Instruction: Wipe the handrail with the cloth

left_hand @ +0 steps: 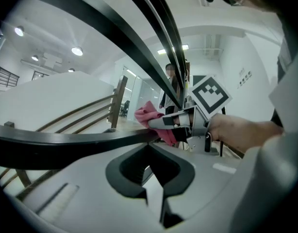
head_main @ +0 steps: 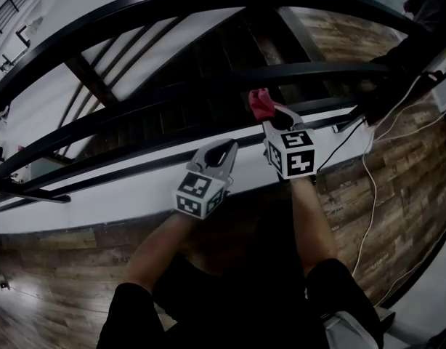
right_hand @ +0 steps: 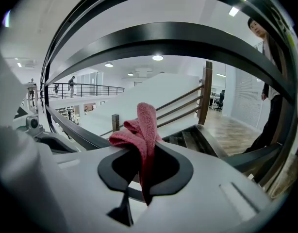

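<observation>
One cloth only to mind, pink and bunched (head_main: pixel 261 104). Sits pinched between the closed jaws of the right gripper (head_main: pixel 275 116), a loose fold standing up past the tips, and lies at the black handrail (left_hand: pixel 66 142), seemingly against it. Likely to slip free if dragged hard along the bar, with so little fabric in the grip; if dropped, likely to fall between the bars to the stairs (right_hand: pixel 188 140) below. Risks scraping bare jaw tips on the paint if pressed with the fold off to one side. Left gripper (head_main: pixel 224 150): jaws together, nothing between, just beside the right one and near the same bar, so could knock it or block a stroke. Further out, a white cable (head_main: pixel 373 195) trailing over the wood floor (head_main: pixel 412 187), a snag for feet. No brand or readable writing anywhere: only black-and-white square markers (head_main: pixel 299 155) on the gripper cubes, and wall signs (left_hand: pixel 243 76) too small to read.
</observation>
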